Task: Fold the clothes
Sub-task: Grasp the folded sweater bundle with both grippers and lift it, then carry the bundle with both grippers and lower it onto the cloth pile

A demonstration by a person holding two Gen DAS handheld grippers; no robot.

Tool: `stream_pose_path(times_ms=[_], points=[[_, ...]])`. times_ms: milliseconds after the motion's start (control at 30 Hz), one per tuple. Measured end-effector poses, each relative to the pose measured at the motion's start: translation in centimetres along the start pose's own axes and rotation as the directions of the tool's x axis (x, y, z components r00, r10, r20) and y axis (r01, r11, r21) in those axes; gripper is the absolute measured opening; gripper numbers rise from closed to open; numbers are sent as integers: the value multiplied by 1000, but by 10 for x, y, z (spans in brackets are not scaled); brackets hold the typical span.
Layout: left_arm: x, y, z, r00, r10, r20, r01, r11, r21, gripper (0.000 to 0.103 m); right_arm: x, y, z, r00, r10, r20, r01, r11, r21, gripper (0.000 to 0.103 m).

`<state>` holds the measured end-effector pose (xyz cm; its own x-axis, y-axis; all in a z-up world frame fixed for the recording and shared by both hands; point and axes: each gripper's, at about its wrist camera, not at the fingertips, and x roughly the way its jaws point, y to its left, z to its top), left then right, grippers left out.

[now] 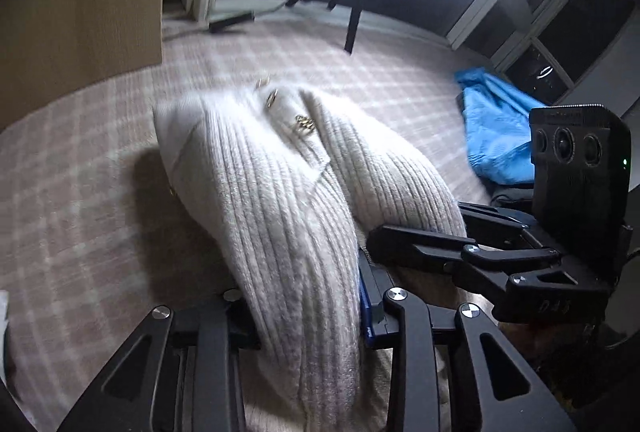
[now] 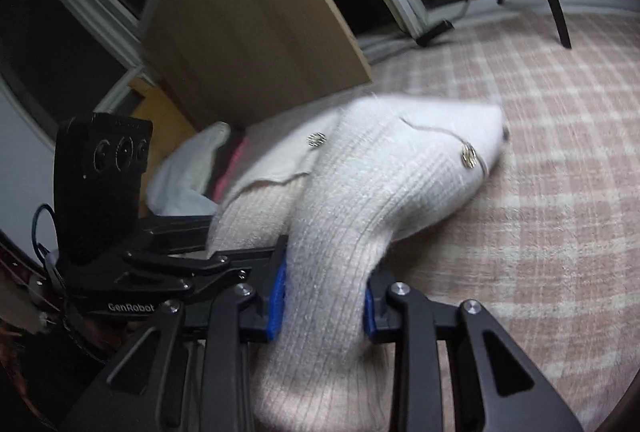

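Left wrist view is showing us pinching a thick bunch of the cream ribbed cardigan (image 1: 280, 191) in the left gripper (image 1: 308, 316), its fingers closed narrow on the knit low in the frame. Just right of it, the right gripper (image 1: 400, 244) is also biting into the same garment. In the right wrist view, the right gripper (image 2: 324, 296) is clamping a rolled fold of the cardigan (image 2: 360, 199) between its blue pads, and the left gripper (image 2: 224, 244) is sitting close at lower left.

The garment is draping from both grips toward the middle of each frame, its buttoned front trailing onto the pink checked rug (image 1: 100, 211). A blue garment (image 1: 492, 127) is lying well apart at the right.

We are judging this as the lift before a fold. To do it well, we are wanting both grips level and moving together, so the knit hangs flat rather than twisting. The far edge is blurred, so we cannot tell whether it is clear of the rug; probably it is dragging. Spreading the two grippers apart should be taking out the bunching.
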<state>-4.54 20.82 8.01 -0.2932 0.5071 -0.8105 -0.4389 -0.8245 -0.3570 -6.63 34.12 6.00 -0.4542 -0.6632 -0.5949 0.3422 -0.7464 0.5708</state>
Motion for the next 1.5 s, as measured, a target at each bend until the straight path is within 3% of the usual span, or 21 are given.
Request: stream_pose_path(times_ms=[233,467,667,800,933,1033,1167,1233,1300,1333,1400,1433,1500], points=[[-64,1,-30,996,-8,84,10,1000,-24,30,-27,64,-3,1000,-8,-1,8,995,-99,29],[-130,28,-55,986,24,163,-23,1000,-9,31,-16,147,-5,1000,-6,24,10,977,-214,29],[-206,100,-70,967,102,231,-103,995,-7,31,34,237,6,998,18,58,0,955,-297,29],[-255,162,-68,938,204,281,-211,977,-5,31,86,300,27,995,50,83,-18,935,-354,29],[-287,223,-60,911,286,296,-294,956,-19,31,141,349,49,993,69,99,-23,912,-409,29],[-297,266,-55,901,320,292,-322,946,-41,31,185,372,67,993,84,80,-43,907,-418,29],[-292,315,-49,903,320,286,-313,947,-71,31,228,380,77,996,74,55,-45,908,-416,29],[-277,335,-47,903,320,285,-319,946,-52,38,248,380,78,998,44,49,-17,895,-445,29],[-237,366,-51,920,371,126,-365,929,-68,42,281,365,76,999,-33,-35,14,896,-443,29],[-220,383,-58,917,397,29,-392,914,-108,41,302,344,73,984,-94,-148,32,926,-377,29],[-224,395,-78,931,364,27,-353,917,-186,42,314,304,63,949,-141,-282,71,967,-243,31],[-228,400,-88,939,343,38,-326,919,-223,44,304,287,58,951,-98,-293,46,983,-179,32],[-242,401,-103,944,320,74,-290,918,-271,42,273,269,56,972,-10,-234,-11,996,-89,33]])
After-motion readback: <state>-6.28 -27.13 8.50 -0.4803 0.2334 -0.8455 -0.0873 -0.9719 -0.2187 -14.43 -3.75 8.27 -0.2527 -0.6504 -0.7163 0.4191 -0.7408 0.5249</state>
